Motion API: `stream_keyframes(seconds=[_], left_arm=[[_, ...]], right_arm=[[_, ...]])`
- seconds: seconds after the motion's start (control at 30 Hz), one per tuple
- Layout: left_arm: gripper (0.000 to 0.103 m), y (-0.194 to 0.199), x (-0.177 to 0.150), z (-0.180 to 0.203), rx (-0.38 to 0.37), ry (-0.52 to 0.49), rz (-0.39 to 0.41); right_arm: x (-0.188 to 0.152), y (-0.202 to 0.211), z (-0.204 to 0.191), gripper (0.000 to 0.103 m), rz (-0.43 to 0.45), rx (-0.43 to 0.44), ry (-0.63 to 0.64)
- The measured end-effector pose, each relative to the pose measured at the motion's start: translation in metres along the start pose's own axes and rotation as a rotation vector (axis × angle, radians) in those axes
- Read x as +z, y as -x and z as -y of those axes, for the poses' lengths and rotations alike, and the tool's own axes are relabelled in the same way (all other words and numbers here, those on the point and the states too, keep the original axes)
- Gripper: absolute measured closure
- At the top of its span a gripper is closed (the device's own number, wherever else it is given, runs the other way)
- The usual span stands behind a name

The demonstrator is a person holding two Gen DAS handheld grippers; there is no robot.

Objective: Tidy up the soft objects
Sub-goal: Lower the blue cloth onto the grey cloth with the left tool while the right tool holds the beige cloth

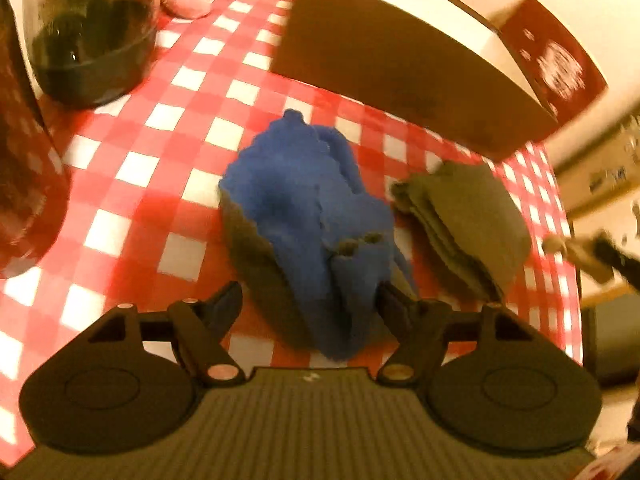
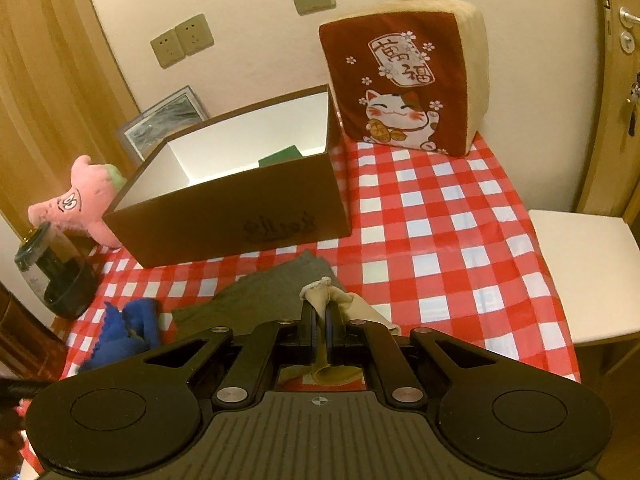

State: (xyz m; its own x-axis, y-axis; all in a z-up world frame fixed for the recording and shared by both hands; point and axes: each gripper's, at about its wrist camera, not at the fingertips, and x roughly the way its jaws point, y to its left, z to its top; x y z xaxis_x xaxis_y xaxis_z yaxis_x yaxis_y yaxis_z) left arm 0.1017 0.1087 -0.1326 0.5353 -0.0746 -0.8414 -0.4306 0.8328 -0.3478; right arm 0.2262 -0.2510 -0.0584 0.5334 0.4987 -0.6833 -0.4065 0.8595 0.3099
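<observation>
Cushion point(image 2: 404, 76) plaque: two large Chinese characters, 萬 above 福, stood dark red on a pale tag among small blossoms, over a printed waving cat.
Cushion in left view point(image 1: 554, 62): the same print showed only as a white blur on red; nothing could be read.
Box point(image 2: 240, 216) front: a dark stamped logo of looping script sat low on the brown side, possibly a word, but the letters were too smeared to make out.
Pink plush toy point(image 2: 74, 208): only a drawn face, no lettering.
Wall sockets point(image 2: 182, 40): no readable marks.
</observation>
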Motion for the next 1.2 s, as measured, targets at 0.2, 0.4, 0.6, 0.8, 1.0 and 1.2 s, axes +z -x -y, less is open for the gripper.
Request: stream_keyframes(seconds=[0.2,0.4,0.6,0.8,1.0,1.2], left_arm=[[0.031,-0.021,0.022,0.013,-0.017,0.006,0.014],[0.031,-0.047,0.036,0.040,0.030,-0.066,0.001],[0.031,-0.072,0.029,0.077,0.161,-0.240,-0.020],[0.035,-0.081,0.020,0.092,0.241,-0.361,-0.011],[0.071,-0.074,0.022,0.089,0.251,-0.418,-0.004],[0.081,-0.062,0.018,0.086,0.249,-0.463,0.011]], right_arm=[[-0.001,-0.004,0.003,0.099,-0.011,-0.018,-0.007],[-0.001,-0.010,0.012,0.099,-0.019,-0.043,-0.031],[0.000,-0.014,0.017,0.099,-0.024,-0.062,-0.045],[-0.001,-0.017,0.019,0.099,-0.035,-0.074,-0.050],[-0.003,-0.019,0.018,0.099,-0.038,-0.072,-0.049],[0.001,-0.017,0.013,0.099,-0.021,-0.056,-0.038]])
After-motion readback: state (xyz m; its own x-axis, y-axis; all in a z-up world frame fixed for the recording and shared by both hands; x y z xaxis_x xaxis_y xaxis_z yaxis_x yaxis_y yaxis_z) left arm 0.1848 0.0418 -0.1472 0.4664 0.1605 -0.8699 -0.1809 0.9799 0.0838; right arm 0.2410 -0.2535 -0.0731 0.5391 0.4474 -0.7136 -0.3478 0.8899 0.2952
